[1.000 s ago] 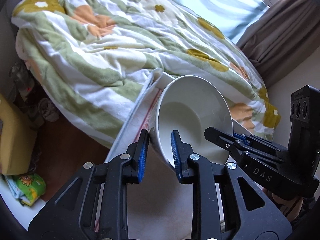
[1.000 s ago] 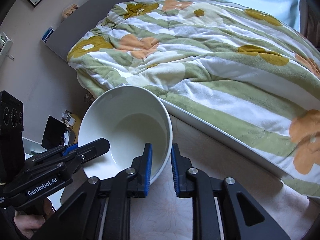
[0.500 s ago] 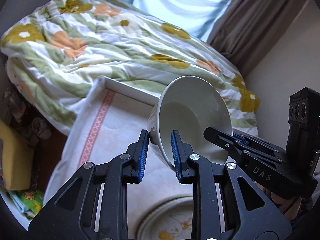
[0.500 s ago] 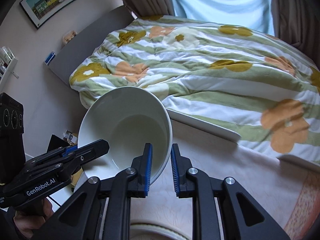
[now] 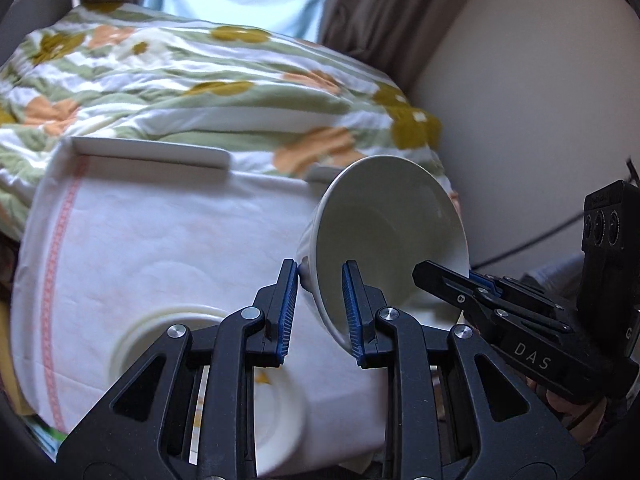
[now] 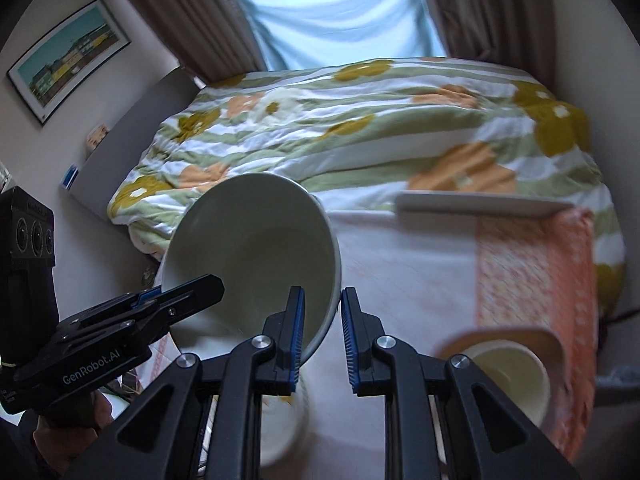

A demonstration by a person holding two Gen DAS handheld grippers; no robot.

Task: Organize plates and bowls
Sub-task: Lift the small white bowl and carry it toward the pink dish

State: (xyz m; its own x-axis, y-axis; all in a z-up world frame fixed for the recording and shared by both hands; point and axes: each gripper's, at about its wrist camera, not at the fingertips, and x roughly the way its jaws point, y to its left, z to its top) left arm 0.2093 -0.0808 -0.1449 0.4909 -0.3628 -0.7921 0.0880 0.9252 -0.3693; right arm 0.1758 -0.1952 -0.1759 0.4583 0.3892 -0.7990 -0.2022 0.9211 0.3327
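left gripper point(image 5: 320, 312): pinching white bowl point(image 5: 384, 232) rim | right gripper point(image 6: 322, 334): pinching opposite rim | bowl: tilted, above cloth-covered tray point(image 5: 152, 152) | plate point(image 5: 276, 420): below

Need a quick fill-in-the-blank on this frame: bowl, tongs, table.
1. Both tongs grip the ____ of the white bowl.
2. The left tongs and right tongs hold ____ bowl.
3. The bowl is ____, not level.
4. The cloth has an ____ patterned edge.

Missing: rim; one; tilted; orange
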